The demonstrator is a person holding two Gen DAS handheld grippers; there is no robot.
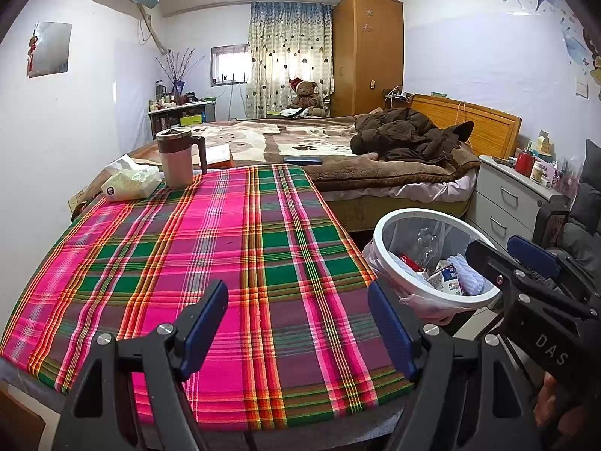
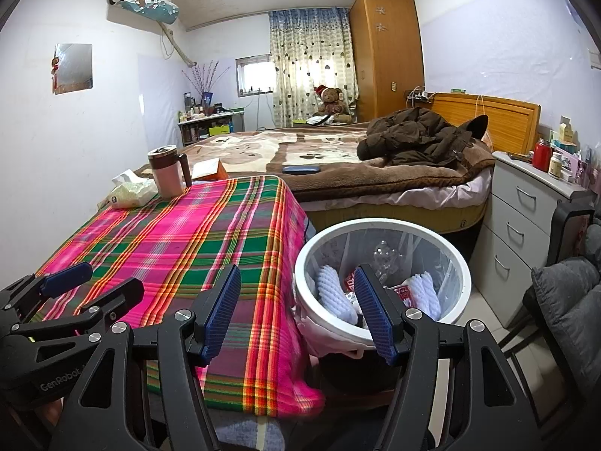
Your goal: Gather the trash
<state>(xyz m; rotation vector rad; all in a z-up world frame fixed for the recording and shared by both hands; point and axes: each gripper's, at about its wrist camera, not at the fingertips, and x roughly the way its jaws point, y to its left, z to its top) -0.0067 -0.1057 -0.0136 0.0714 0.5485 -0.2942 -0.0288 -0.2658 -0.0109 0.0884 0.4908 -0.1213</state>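
A white round trash bin (image 2: 379, 222) with a clear liner stands on the floor beside the table's right edge. Inside lie white crumpled wads (image 2: 334, 293), a clear plastic bottle (image 2: 385, 257) and a red-and-white wrapper (image 2: 403, 293). My right gripper (image 2: 298, 312) is open and empty, straddling the gap between the table edge and the bin. My left gripper (image 1: 296, 323) hangs open and empty over the plaid tablecloth (image 1: 225, 244). In the left wrist view the bin (image 1: 379, 244) sits at the right, with the right gripper (image 1: 507, 259) over its near rim.
A lidded mug (image 1: 176, 158) and a tissue pack (image 1: 129, 182) stand at the table's far left corner. A bed (image 2: 338, 173) with a brown coat lies behind. A white nightstand (image 2: 526, 218) and a grey-cushioned chair (image 2: 567, 300) flank the bin on the right.
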